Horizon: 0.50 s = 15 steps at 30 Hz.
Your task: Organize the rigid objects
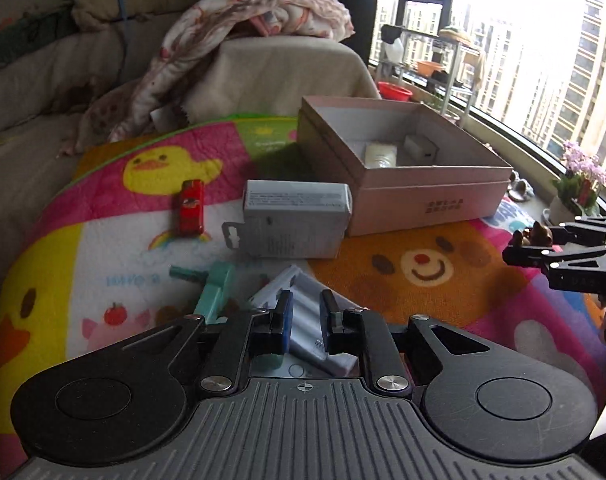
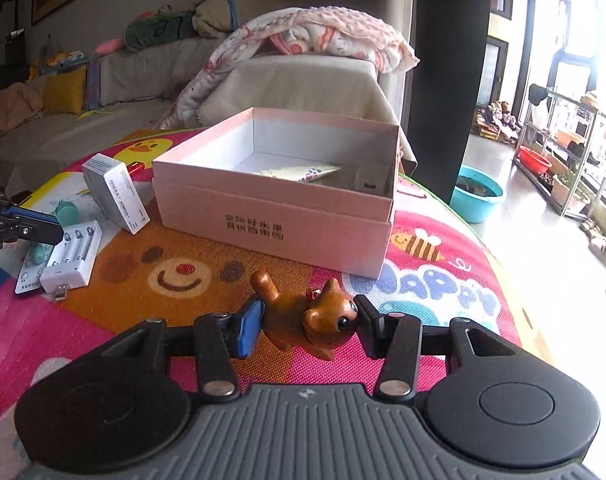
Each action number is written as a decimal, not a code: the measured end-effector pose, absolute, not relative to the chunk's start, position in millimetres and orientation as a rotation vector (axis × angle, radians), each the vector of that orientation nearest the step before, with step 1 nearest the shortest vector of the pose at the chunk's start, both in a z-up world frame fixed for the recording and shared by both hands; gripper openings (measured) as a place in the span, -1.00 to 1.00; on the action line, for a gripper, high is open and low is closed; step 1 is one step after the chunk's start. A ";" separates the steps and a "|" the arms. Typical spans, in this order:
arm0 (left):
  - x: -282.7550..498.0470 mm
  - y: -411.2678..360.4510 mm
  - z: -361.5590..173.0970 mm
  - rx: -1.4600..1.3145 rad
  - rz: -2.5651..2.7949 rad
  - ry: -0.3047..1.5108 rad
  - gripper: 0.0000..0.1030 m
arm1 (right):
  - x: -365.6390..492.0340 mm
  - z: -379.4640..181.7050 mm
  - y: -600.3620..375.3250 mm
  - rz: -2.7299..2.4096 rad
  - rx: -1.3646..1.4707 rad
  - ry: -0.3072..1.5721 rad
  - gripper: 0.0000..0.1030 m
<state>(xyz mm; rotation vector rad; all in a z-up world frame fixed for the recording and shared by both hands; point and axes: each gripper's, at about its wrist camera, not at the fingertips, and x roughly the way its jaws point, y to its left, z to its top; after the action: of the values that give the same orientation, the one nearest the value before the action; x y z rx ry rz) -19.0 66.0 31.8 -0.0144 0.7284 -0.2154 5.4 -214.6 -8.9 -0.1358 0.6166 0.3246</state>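
Observation:
My right gripper (image 2: 309, 312) is shut on a brown bear figurine (image 2: 303, 320), held above the colourful mat in front of the open pink box (image 2: 279, 216). The left wrist view shows that gripper (image 1: 515, 246) at the right edge with the figurine (image 1: 537, 234). My left gripper (image 1: 306, 304) is shut, its pads only a narrow gap apart and gripping nothing. It hovers over a white battery charger (image 1: 307, 328) lying on the mat. A teal object (image 1: 215, 288), a grey carton (image 1: 295, 220) and a red toy car (image 1: 191, 208) lie beyond it.
The pink box (image 1: 403, 184) holds a white jar (image 1: 381, 154) and a small white block (image 1: 421, 146). A sofa with a blanket (image 2: 303, 44) stands behind the mat. A teal basin (image 2: 479, 196) sits on the floor to the right. A potted plant (image 1: 583, 184) stands by the window.

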 end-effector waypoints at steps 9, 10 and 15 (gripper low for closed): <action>-4.1 74.0 68.6 0.042 -0.221 0.578 -0.61 | 5.4 -22.7 -210.0 0.326 -0.146 0.635 -0.06; 2.6 77.6 69.5 0.019 -0.206 0.593 -0.61 | 5.2 -22.4 -210.6 0.327 -0.144 0.635 -0.06; 37.9 98.0 54.9 -0.128 -0.143 0.660 -0.60 | 8.7 -22.0 -214.1 0.314 -0.124 0.650 0.31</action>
<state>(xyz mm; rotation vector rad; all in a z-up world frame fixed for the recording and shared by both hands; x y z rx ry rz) 37.9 98.0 54.9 -0.1281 0.6603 -0.1432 8.7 -214.1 -22.0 -0.1238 0.6502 0.3138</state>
